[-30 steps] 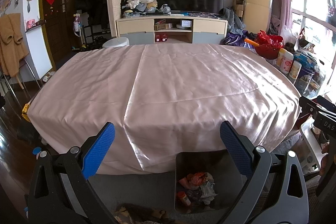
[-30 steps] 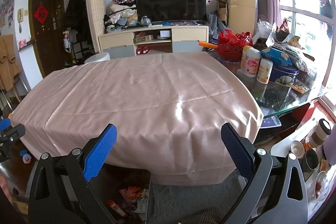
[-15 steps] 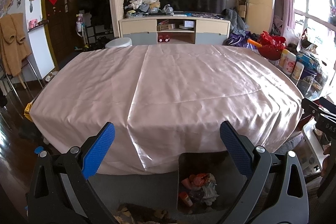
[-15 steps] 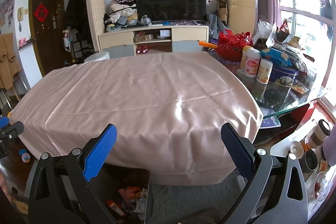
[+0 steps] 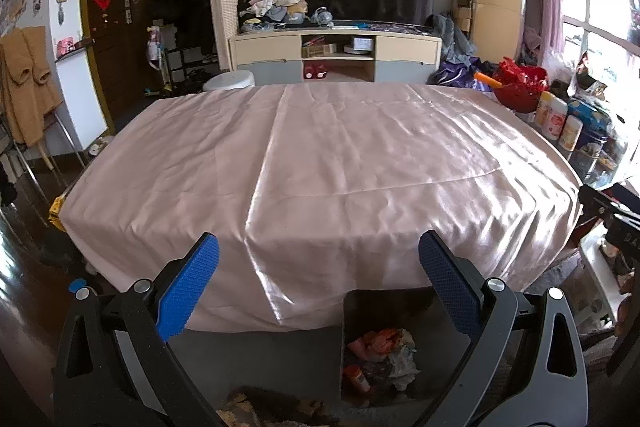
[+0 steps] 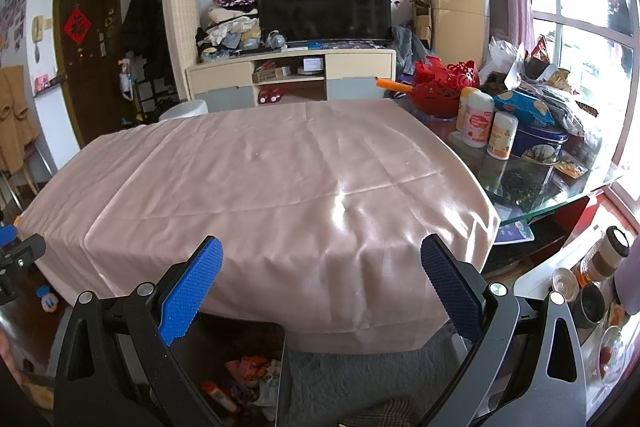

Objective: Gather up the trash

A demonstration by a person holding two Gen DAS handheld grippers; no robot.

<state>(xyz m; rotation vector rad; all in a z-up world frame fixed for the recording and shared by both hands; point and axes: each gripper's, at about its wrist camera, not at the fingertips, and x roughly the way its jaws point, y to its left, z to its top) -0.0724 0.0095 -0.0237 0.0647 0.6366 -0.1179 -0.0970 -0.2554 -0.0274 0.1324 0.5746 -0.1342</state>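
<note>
Down by the near edge of the table [image 5: 320, 155], the left wrist view has the left gripper [image 5: 318, 291] with fingers spread wide, holding nothing. Below it the dark bin [image 5: 348, 315] stands on the floor just under the pink cloth's hem, with crumpled trash [image 5: 384, 347] inside; its lower part is cut off by the gripper frame.

From the right wrist view the right gripper [image 6: 320, 291] is likewise wide apart and empty. Only this view shows the glass side table [image 6: 560, 203] crowded with bottles [image 6: 478, 123] and the cups [image 6: 592, 303] low at the right. The bin [image 6: 282, 371] sits lower left, its contents hard to make out.
</note>
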